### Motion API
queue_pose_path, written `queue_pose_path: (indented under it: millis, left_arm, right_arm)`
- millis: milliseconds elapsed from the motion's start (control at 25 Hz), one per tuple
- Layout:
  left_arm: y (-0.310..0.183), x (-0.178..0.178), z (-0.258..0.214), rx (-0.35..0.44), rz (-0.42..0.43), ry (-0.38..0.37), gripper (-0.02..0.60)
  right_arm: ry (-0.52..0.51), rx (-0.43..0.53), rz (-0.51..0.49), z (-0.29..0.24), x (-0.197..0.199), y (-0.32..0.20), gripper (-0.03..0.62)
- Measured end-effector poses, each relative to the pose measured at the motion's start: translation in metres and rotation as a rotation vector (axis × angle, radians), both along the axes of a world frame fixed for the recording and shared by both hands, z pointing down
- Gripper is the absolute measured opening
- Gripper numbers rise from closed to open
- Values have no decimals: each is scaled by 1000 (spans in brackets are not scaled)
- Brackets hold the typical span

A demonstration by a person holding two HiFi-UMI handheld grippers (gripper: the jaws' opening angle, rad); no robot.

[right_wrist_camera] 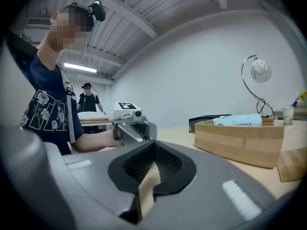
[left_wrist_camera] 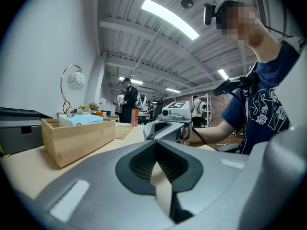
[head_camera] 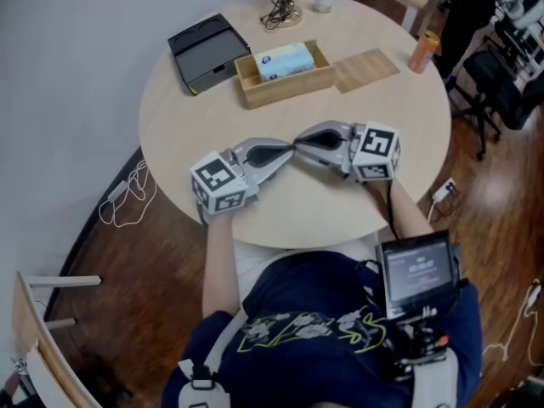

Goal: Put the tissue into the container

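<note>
the left gripper point(head_camera: 283, 155) is closed tight with nothing between its jaws, and the right gripper point(head_camera: 308, 136) is the same: shut and empty. their tips meet nose to nose over the near middle of the round table point(head_camera: 340, 211). at twelve o'clock from them sits the wooden container point(head_camera: 285, 88), and the tissue pack point(head_camera: 285, 60) lies flat inside it. a wooden lid point(head_camera: 367, 68) (if that is what it is) rests just beside the container at about one o'clock; a black tray point(head_camera: 208, 51) lies at eleven. judging by this, the placing looks done — at most the lid is left.
</note>
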State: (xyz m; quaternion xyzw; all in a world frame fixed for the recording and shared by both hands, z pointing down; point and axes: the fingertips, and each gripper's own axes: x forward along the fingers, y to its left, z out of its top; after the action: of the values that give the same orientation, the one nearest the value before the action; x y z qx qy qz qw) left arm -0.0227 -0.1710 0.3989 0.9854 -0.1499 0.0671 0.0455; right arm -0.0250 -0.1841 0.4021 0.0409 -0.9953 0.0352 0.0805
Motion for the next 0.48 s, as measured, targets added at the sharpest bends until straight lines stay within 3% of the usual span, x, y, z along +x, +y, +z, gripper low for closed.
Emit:
queue_pose_path:
  millis: [480]
  left_arm:
    - [0,-6,4,1,1,-2,2]
  right_arm:
    - [-1,0,44,3,13,-8,20]
